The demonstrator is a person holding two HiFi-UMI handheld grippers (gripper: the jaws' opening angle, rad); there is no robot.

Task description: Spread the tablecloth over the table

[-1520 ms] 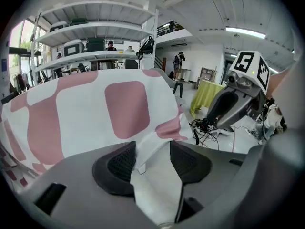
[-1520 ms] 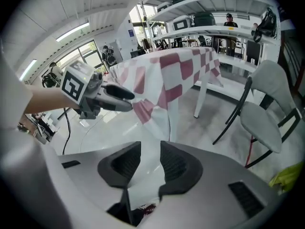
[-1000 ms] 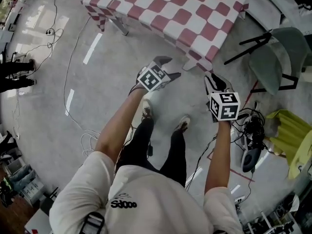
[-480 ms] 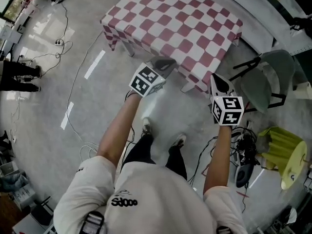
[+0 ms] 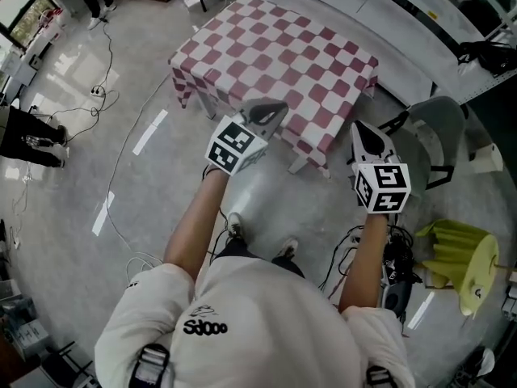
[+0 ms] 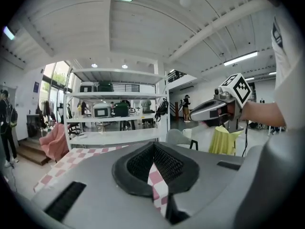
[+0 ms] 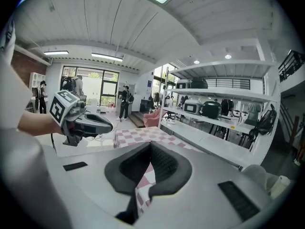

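Note:
A red-and-white checked tablecloth (image 5: 279, 55) lies over the small table and hangs down its sides. My left gripper (image 5: 273, 113) is at the cloth's near edge, toward the left corner. It is shut, and a strip of checked cloth (image 6: 157, 189) is pinched between its black pads. My right gripper (image 5: 361, 132) is at the near right corner, also shut on a fold of the cloth (image 7: 142, 187). Each gripper view shows the other gripper beside it: the right gripper (image 6: 211, 110) and the left gripper (image 7: 85, 121). Both are held about level, side by side.
A grey chair (image 5: 437, 132) stands right of the table, and a yellow thing (image 5: 457, 257) lies on the floor further right. Long white benches (image 5: 380, 10) run behind the table. Cables (image 5: 121, 128) trail over the floor at left, where a person (image 5: 28, 136) stands.
Both grippers have risen from low in front of the table to its near edge, lifting the cloth's edge. The left jaws, apart a second ago, are now together.

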